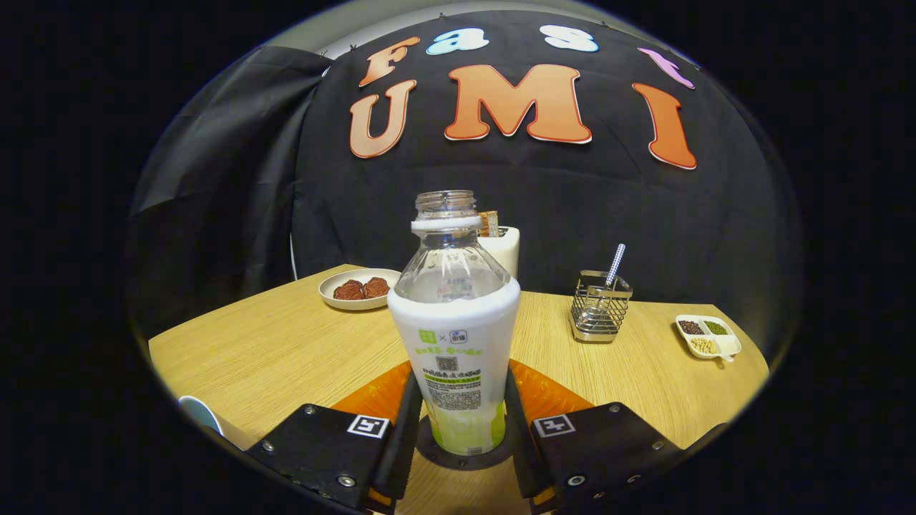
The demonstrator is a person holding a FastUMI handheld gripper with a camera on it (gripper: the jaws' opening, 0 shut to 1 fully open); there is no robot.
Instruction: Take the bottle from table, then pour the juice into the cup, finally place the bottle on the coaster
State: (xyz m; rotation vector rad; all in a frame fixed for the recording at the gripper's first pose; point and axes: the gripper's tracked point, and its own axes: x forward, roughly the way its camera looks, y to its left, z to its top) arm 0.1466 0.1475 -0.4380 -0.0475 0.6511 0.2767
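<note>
A clear uncapped bottle (pixel 455 315) with a white and green label stands upright between my fingers. Its base rests on a dark round coaster (pixel 429 445) on the wooden table (pixel 286 350). My gripper (pixel 458 422) is shut on the bottle's lower part, one finger pressing each side. The bottle's upper half looks empty, and a little pale green shows at its bottom. The rim of a light cup (pixel 200 415) peeks in to the left of the left finger, mostly cut off.
A white plate of brown pastries (pixel 360 288) lies beyond the bottle to the left. A white container (pixel 503 247) stands right behind the bottle. To the right are a wire holder with a straw (pixel 600 304) and a divided dish of beans (pixel 707 336).
</note>
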